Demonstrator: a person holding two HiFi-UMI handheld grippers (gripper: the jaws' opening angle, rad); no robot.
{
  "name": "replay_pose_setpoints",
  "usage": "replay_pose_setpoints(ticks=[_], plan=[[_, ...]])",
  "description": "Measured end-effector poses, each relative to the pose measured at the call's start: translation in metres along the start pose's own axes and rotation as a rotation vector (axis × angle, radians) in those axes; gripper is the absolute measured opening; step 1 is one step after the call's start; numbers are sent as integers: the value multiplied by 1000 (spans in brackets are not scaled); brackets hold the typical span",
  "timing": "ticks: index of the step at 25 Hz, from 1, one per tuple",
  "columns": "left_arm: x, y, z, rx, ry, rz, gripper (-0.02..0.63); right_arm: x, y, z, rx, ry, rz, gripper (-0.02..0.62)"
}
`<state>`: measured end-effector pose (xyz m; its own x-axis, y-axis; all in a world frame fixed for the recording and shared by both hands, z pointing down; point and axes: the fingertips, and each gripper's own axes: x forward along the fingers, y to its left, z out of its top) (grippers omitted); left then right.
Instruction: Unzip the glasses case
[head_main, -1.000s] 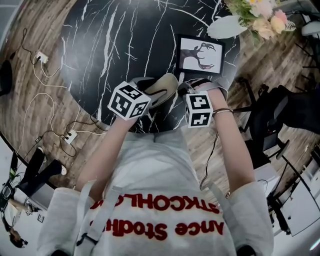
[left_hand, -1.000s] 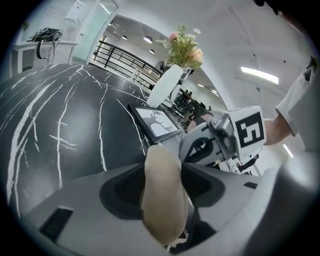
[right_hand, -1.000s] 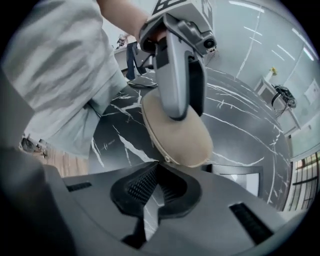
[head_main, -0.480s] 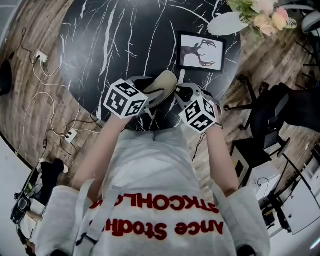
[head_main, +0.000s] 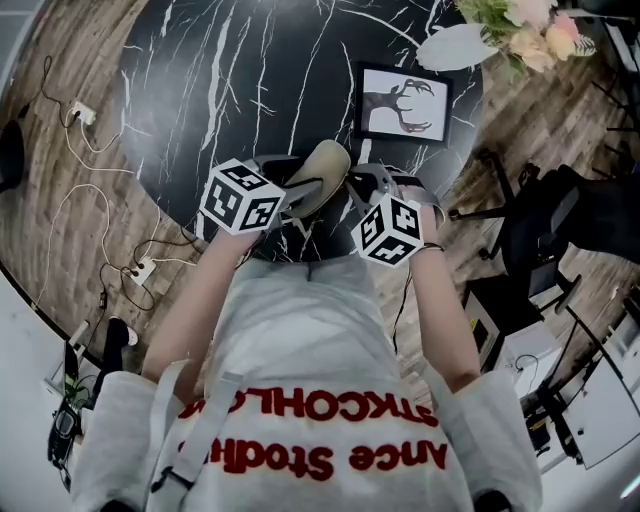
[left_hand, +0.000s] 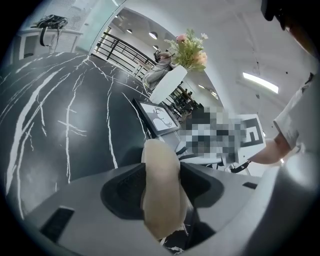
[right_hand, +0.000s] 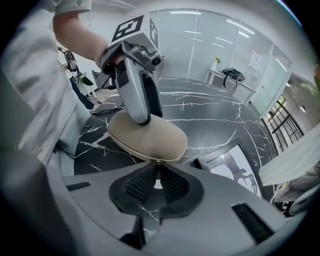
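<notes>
Left claw (left_hand: 161, 180) clamps the case (right_hand: 147, 137); right claw (right_hand: 159, 182), narrow and closing, pull (right_hand: 159, 162) just beyond its tips, should pinch it squarely first.

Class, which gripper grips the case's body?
The left gripper, clamped across the glasses case; the right gripper's closing fingers have only the zipper pull between their tips.

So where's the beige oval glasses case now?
Head view centre: the case is at the black marble table's near edge, clamped in the left gripper, near the framed deer picture.
</notes>
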<state>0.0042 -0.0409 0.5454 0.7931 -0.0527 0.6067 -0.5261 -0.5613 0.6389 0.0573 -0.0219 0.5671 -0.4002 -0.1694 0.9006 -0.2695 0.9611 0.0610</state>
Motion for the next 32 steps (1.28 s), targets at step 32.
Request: replay_pose_setpoints(ticks=[32], plan=[[-31, 10, -15, -49, -37, 46, 203, -7, 48, 27, 371, -184, 27, 18]])
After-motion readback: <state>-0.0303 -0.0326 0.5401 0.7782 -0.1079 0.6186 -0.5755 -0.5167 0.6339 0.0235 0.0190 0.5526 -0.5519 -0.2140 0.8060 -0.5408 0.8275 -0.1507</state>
